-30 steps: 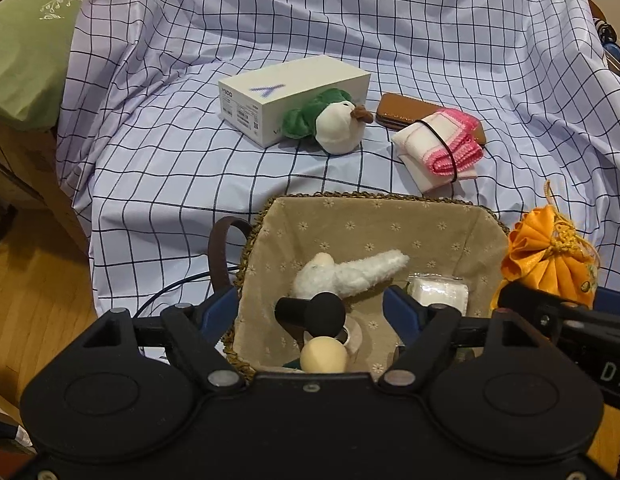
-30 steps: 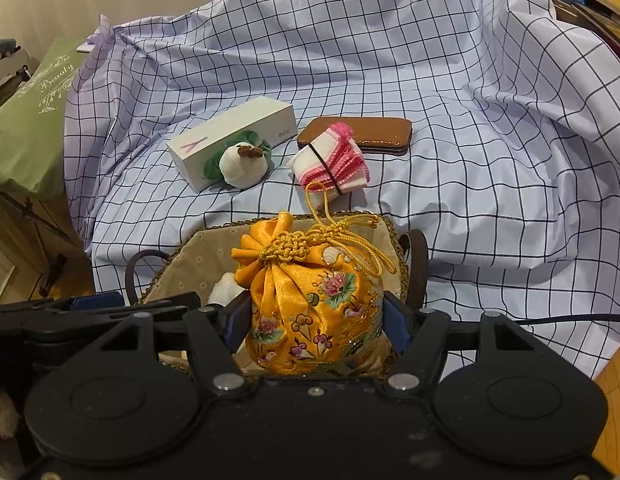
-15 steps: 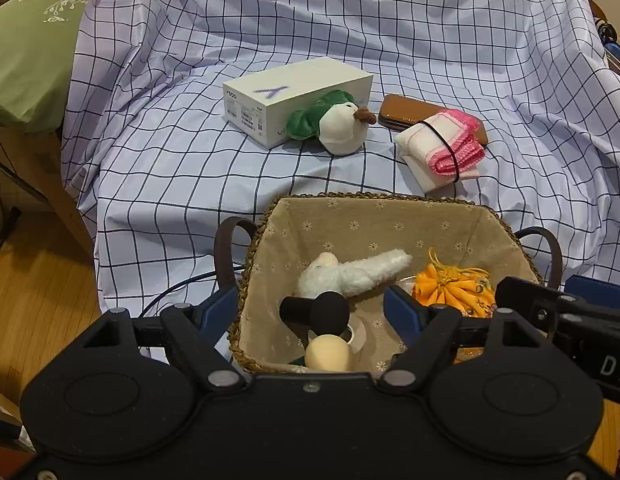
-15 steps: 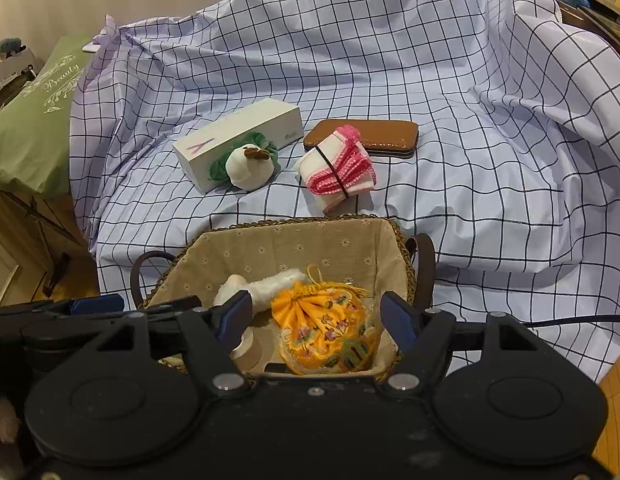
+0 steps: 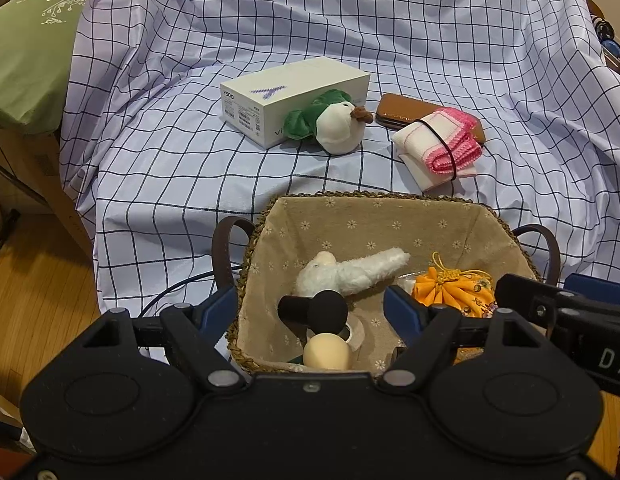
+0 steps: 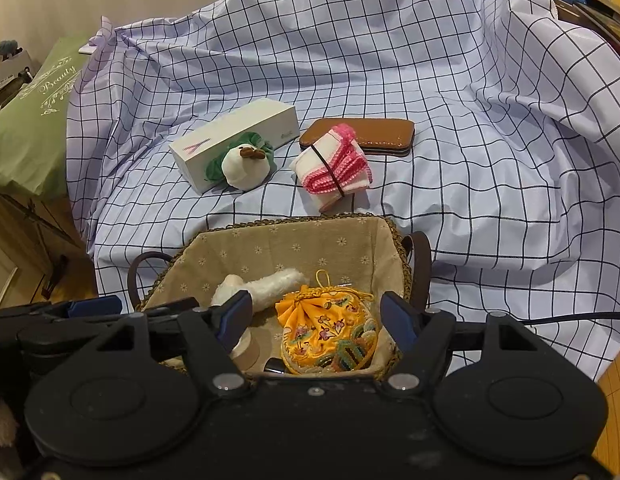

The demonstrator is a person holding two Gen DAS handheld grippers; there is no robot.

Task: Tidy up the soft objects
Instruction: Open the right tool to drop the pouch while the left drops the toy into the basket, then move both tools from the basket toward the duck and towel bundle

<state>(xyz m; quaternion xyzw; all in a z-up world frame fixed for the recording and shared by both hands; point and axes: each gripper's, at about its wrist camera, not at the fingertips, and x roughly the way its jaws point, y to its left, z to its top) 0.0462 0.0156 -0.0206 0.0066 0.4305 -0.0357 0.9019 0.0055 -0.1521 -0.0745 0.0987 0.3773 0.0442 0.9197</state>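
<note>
A woven basket (image 5: 374, 204) (image 6: 302, 222) with a beige lining stands in front of the checked cloth. In it lie a white fluffy toy (image 5: 350, 270) (image 6: 266, 284), an orange embroidered pouch (image 6: 330, 332) (image 5: 454, 290) and a black and cream toy (image 5: 324, 332). On the cloth lie a white and green plush bird (image 5: 334, 124) (image 6: 242, 164) and a pink and white folded cloth (image 5: 438, 146) (image 6: 334, 170) with a black band. My left gripper (image 5: 310, 310) is open and empty above the basket. My right gripper (image 6: 316, 316) is open above the pouch, clear of it.
A white box (image 5: 294, 98) (image 6: 234, 138) lies behind the plush bird. A brown leather case (image 6: 362, 136) (image 5: 410, 108) lies behind the folded cloth. A green cushion (image 5: 26, 48) is at the left. Wooden floor (image 5: 38, 300) shows at lower left.
My right gripper opened and let the orange pouch drop into the basket, then drew back. The left gripper has barely moved.
</note>
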